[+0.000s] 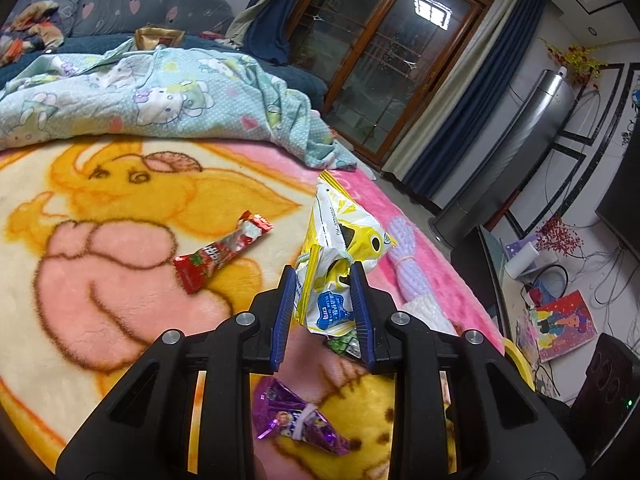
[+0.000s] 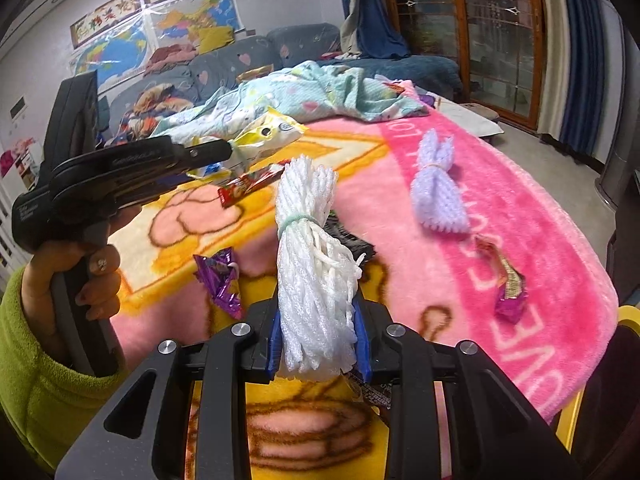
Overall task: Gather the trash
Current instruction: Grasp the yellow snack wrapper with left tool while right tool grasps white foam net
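The right gripper (image 2: 318,344) is clenched on a white foam-net bundle (image 2: 312,272), its blue pads pressing the lower part of the bundle from both sides. The bundle stands upright above the jaws, bound near its middle by a pale green band, and appears lifted clear of the blanket (image 2: 520,216). The grip below the band probably keeps the loose strands from spreading.

The left gripper (image 1: 324,300) is clenched on a yellow-and-white wrapper (image 1: 340,248). The pads pinch the crumpled lower half, and the top of the wrapper projects upward past the fingertips. In the right wrist view a hand (image 2: 80,276) in a green sleeve holds this gripper by its handle, with the wrapper off the blanket. Each gripper carries one item, which suggests both are to be taken to the bin in a single trip.

Trash not yet collected lies on the blanket. A purple foil wrapper (image 1: 296,420) lies nearest, just below the left gripper. A red stick wrapper (image 1: 224,256) lies toward the middle of the blanket. A lilac foam-net bundle (image 2: 438,188) lies on the pink border. A magenta twisted wrapper (image 2: 508,288) lies close to the right-hand edge of the blanket.

A yellow rim (image 2: 628,316) shows just past that edge; it may be the bin, but this cannot be confirmed. A crumpled pale green quilt (image 1: 160,96) covers the far end, with a sofa (image 1: 120,8) beyond.
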A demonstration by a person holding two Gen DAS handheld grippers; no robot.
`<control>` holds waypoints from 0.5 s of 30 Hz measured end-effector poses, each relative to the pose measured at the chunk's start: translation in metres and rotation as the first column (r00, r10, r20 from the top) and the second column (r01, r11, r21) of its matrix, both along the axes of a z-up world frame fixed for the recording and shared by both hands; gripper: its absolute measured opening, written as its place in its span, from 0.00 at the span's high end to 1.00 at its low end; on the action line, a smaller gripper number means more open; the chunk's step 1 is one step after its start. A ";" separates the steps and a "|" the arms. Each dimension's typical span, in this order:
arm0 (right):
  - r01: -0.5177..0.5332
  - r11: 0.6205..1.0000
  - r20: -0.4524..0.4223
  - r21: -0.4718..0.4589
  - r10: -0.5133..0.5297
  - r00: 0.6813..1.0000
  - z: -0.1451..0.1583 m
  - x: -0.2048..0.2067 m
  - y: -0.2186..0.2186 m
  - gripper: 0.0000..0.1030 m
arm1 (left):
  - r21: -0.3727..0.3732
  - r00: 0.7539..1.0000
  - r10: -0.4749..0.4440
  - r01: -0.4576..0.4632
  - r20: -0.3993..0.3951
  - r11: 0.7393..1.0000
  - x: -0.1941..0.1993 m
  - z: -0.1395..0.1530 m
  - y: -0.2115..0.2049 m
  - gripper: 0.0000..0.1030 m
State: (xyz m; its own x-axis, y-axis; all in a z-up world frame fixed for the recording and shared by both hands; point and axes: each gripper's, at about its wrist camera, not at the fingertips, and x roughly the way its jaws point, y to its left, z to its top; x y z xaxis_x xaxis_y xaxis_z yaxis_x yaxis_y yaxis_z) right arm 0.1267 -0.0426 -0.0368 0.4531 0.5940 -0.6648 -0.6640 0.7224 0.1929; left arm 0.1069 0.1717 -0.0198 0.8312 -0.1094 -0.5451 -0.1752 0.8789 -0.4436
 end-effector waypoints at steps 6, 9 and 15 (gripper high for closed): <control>0.045 0.999 0.005 0.018 -0.045 0.999 0.007 0.004 -0.016 0.73 | 0.005 0.999 -0.034 0.034 0.018 0.999 -0.001 0.008 -0.016 0.80; 0.070 0.997 0.008 0.026 -0.070 0.997 0.011 0.007 -0.026 0.73 | 0.008 0.998 -0.051 0.051 0.025 0.999 -0.001 0.011 -0.024 0.80; 0.115 0.993 0.023 0.041 -0.116 0.993 0.019 0.013 -0.042 0.73 | 0.019 0.996 -0.073 0.072 0.041 0.997 -0.004 0.019 -0.039 0.80</control>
State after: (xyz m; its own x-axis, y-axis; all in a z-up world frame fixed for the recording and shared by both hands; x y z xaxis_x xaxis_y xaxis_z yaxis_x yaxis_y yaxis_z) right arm 0.1395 -0.0850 -0.0175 0.5363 0.5622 -0.6296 -0.5817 0.7867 0.2070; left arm 0.1030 0.1328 -0.0010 0.8433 -0.1610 -0.5127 -0.0923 0.8965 -0.4334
